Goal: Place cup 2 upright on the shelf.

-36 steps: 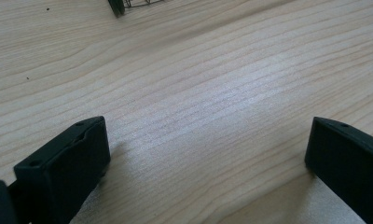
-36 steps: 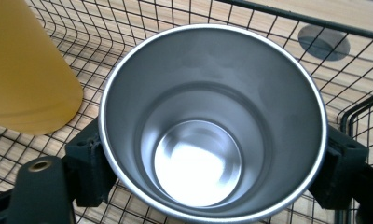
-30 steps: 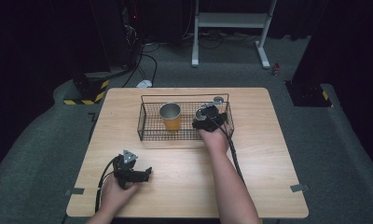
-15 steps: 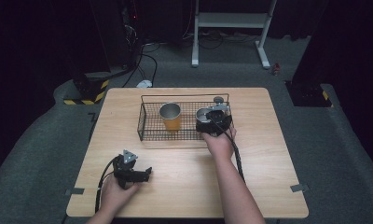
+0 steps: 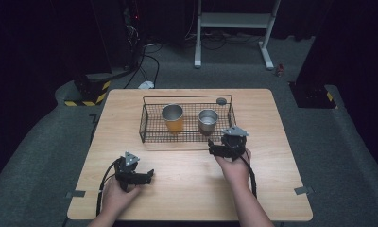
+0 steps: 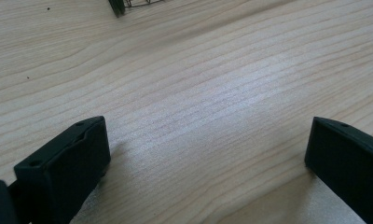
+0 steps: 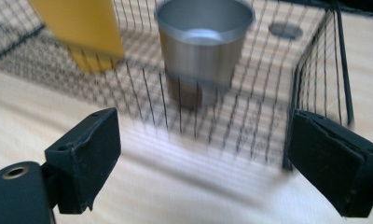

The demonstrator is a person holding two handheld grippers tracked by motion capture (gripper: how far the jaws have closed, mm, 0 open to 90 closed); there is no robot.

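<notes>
Pulled back out of the wire basket (image 5: 147,124), the right gripper (image 5: 227,147) now sits just in front of it on the table (image 5: 187,187), jaws spread wide and empty. Inside the basket a steel cup (image 5: 207,120) stands upright beside the yellow cup (image 5: 173,117). Near the front edge, the left gripper (image 5: 136,177) rests with its jaws wide apart too.
</notes>
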